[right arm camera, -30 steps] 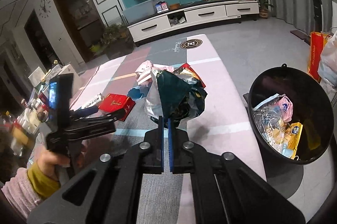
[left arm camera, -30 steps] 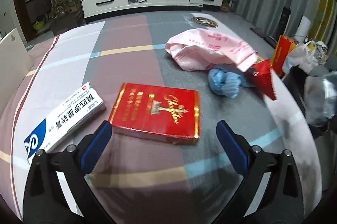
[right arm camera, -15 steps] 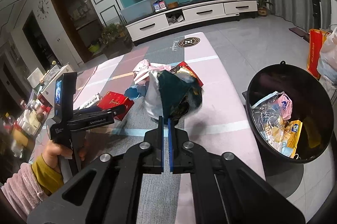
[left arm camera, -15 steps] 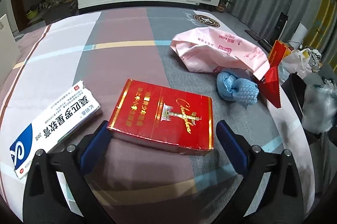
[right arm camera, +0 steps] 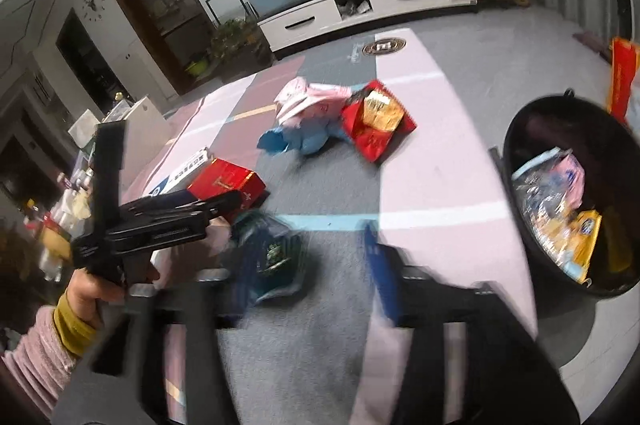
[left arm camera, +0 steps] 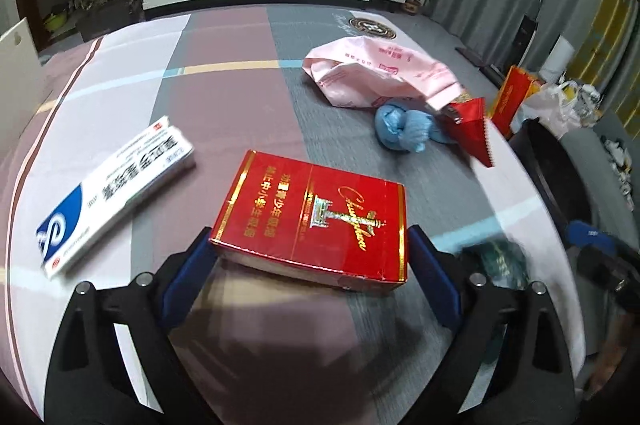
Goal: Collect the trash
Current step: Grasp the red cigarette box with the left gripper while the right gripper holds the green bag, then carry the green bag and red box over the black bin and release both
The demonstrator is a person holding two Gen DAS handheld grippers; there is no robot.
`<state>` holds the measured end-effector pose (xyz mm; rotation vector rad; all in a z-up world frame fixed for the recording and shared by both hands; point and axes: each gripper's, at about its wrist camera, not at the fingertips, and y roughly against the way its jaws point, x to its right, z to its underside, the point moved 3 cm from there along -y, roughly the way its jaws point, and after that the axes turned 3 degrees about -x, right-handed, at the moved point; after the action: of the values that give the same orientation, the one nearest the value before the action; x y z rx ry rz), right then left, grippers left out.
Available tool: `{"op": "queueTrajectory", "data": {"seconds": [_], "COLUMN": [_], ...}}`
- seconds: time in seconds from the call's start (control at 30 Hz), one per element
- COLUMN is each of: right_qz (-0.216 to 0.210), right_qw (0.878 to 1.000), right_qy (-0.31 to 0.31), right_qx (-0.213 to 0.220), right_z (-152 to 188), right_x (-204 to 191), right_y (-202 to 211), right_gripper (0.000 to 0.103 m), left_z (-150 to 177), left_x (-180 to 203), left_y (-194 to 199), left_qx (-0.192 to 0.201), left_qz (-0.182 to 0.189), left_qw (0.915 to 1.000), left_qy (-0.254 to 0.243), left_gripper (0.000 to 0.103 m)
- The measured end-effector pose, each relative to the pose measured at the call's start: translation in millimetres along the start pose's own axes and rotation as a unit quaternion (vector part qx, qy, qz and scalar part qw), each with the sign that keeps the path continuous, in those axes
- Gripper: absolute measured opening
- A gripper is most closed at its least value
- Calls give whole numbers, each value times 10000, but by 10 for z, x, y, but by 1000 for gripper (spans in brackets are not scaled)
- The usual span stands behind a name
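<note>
Now: right gripper (right arm camera: 308,265) has let go short of the bin; left gripper (left arm camera: 310,257) has closed in on the red box (left arm camera: 316,221).

Right jaws, clamped on the dark green wrapper (right arm camera: 276,257) 0.5 s ago, now stand wide apart and blurred; the wrapper sits lower left of centre on the surface (right arm camera: 432,185), not in the black bin (right arm camera: 516,161) at right, so it likely needs re-picking. Left jaws are spread, straddling the box's near corners at lower centre, nothing gripped yet. Pink bag (left arm camera: 380,81), blue wad (left arm camera: 404,129) and red snack packet (left arm camera: 472,129) remain upper right, white carton (left arm camera: 116,185) at left.
</note>
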<state>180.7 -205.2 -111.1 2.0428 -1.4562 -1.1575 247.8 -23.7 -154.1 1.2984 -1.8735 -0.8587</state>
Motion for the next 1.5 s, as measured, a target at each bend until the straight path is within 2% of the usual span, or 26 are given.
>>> {"op": "queueTrajectory", "data": {"seconds": [0.07, 0.17, 0.27, 0.33, 0.4, 0.5, 0.67, 0.9, 1.03, 1.27, 1.37, 1.5], "right_qz": [-165, -183, 216, 186, 267, 414, 405, 354, 544, 1096, 1117, 1154], "right_qw": [9998, 9994, 9984, 9982, 9983, 9975, 9988, 9982, 9943, 9781, 9712, 9615], "right_qy": [26, -31, 65, 118, 170, 334, 260, 21, -454, -1174, -1550, -1963], "right_qx": [-67, -281, -510, -554, -493, -464, -120, 489, 802, 1326, 1426, 1540], "right_z": [-1, -1, 3, 10, 14, 51, 28, -17, -60, -52, -15, 38], "right_x": [-49, -98, -147, -194, -235, -305, -291, -86, 285, 964, 1262, 1586], "right_y": [-57, -240, -478, -559, -561, -529, -326, 234, 516, 986, 1110, 1225], "right_gripper": [60, 60, 60, 51, 42, 35, 32, 32, 33, 33, 33, 34], "left_z": [61, 126, 199, 217, 243, 268, 321, 220, 101, -62, -131, -238], "left_x": [-40, -90, -140, -173, -189, -182, -41, 468, 867, 1793, 2162, 2575], "left_y": [104, 199, 287, 327, 382, 464, 592, 760, 755, 694, 645, 466], "left_qx": [27, 80, 108, 103, 132, 186, 279, 406, 403, 519, 583, 424], "left_qz": [141, 162, 153, 190, 205, 262, 392, 692, 914, 1281, 1384, 1600], "left_qw": [9998, 9996, 9994, 9993, 9992, 9990, 9985, 9967, 9940, 9829, 9772, 9717], "left_qy": [150, 236, 280, 310, 318, 325, 248, -157, -454, -1218, -1501, -1683], "left_gripper": [93, 93, 93, 93, 93, 93, 93, 93, 93, 93, 93, 93]}}
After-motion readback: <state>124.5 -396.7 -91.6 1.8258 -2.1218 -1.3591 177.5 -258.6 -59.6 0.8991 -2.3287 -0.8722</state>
